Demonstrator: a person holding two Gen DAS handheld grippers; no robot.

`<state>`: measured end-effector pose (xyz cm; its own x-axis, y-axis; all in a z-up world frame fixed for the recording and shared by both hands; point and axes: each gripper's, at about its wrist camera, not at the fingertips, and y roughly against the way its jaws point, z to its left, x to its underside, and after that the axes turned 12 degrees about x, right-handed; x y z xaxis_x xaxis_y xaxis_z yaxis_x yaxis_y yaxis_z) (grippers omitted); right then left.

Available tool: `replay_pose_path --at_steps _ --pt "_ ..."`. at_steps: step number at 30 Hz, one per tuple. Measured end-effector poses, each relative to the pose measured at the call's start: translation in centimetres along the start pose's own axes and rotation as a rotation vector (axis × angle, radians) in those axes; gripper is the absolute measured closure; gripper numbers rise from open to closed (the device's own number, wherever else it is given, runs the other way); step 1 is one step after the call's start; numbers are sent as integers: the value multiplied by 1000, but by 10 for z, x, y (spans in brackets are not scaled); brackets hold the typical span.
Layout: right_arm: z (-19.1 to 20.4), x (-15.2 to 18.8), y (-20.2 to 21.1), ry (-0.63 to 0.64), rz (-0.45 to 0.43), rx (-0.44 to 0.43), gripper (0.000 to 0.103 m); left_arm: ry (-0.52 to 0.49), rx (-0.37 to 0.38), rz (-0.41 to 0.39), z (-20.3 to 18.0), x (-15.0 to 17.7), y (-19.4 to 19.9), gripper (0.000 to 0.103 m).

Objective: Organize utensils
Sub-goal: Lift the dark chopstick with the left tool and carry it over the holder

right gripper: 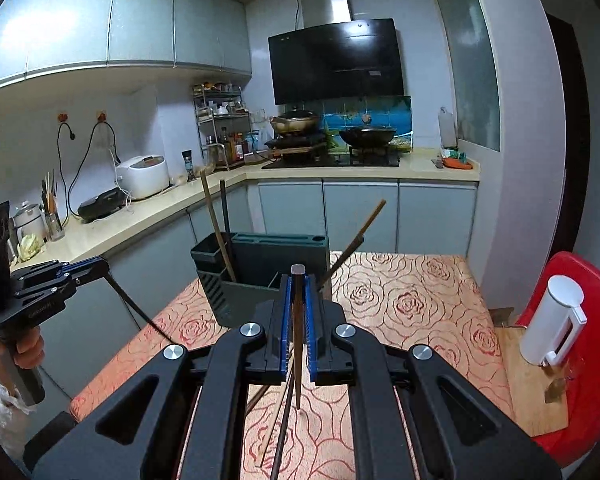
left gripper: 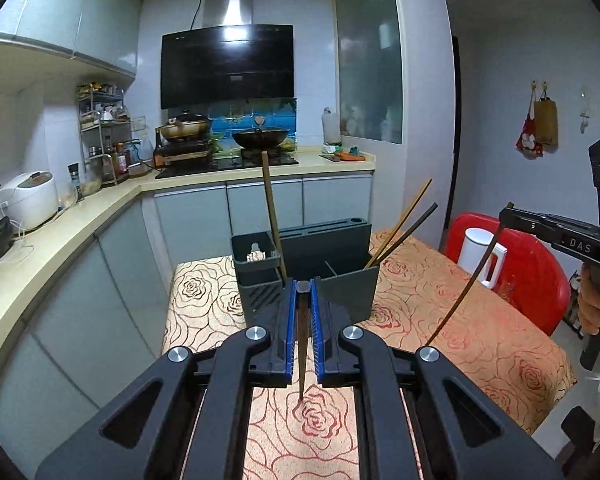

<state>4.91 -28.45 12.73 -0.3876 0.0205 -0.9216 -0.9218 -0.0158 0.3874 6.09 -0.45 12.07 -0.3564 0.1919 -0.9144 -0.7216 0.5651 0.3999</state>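
A dark grey utensil holder [left gripper: 308, 264] stands on the rose-patterned table [left gripper: 440, 320]; it also shows in the right wrist view [right gripper: 256, 276]. Several chopsticks [left gripper: 400, 224] stand in its compartments. My left gripper [left gripper: 302, 292] is shut on a dark chopstick [left gripper: 302, 344] that points down toward the cloth, close in front of the holder. My right gripper [right gripper: 298, 280] is shut on another dark chopstick [right gripper: 297, 340], also just before the holder. Two loose chopsticks [right gripper: 278, 412] lie on the cloth under the right gripper.
A red chair [right gripper: 580, 360] with a white jug [right gripper: 552, 324] and a wooden board stands right of the table. A kitchen counter [right gripper: 148, 216] with a rice cooker runs along the left, with the stove and pans behind the table.
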Motion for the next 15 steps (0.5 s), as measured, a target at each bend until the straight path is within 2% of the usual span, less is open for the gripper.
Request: replay_pose_path --at_steps 11,15 --pt "-2 -47 -1 -5 -53 -11 96 -10 82 -32 1 -54 0 96" --pt "2 -67 -3 8 -76 -13 96 -28 89 -41 -2 -77 -6 96"
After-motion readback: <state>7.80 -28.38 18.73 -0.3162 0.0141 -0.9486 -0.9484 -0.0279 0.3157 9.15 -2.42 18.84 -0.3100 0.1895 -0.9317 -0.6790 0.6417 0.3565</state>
